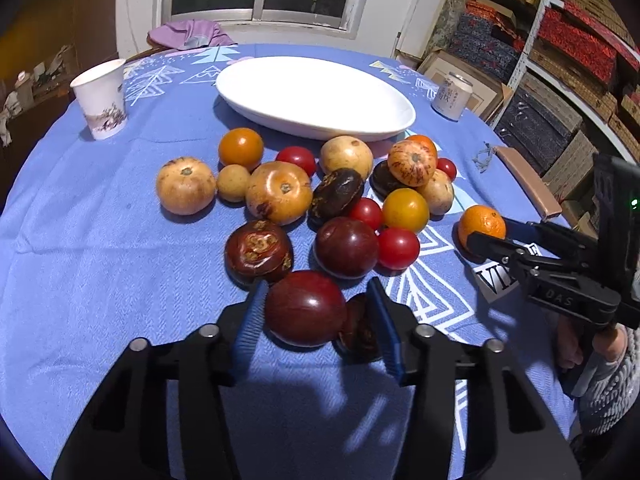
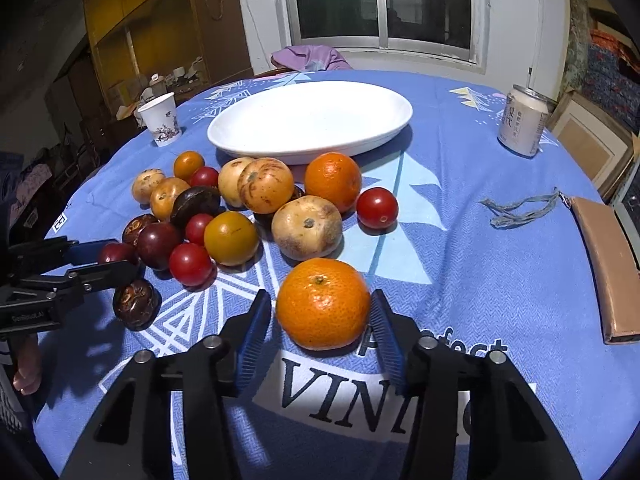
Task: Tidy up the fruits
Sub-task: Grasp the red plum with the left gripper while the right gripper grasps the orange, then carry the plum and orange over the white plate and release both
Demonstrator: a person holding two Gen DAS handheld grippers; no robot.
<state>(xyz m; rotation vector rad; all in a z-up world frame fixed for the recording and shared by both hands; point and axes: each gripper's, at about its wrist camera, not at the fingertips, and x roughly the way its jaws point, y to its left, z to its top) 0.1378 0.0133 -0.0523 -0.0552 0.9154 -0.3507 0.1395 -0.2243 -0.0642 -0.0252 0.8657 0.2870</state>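
Left tongs (image 1: 316,320) are clamping a dark red fruit (image 1: 306,308) lying on the surface (image 1: 100,240); right tongs (image 2: 320,320) are squeezing a mandarin (image 2: 323,303). Only the right view is showing the second mandarin (image 2: 333,182).

Both views are sharp at centre and bright on the desk (image 1: 100,208), dim in the room behind. Light falls from above and in front, throwing soft shadows toward the camera under the plate (image 2: 308,120) and fruit. Glare whitens the plate and spots the glossy skins. Fisheye bends the edges; corners go black.
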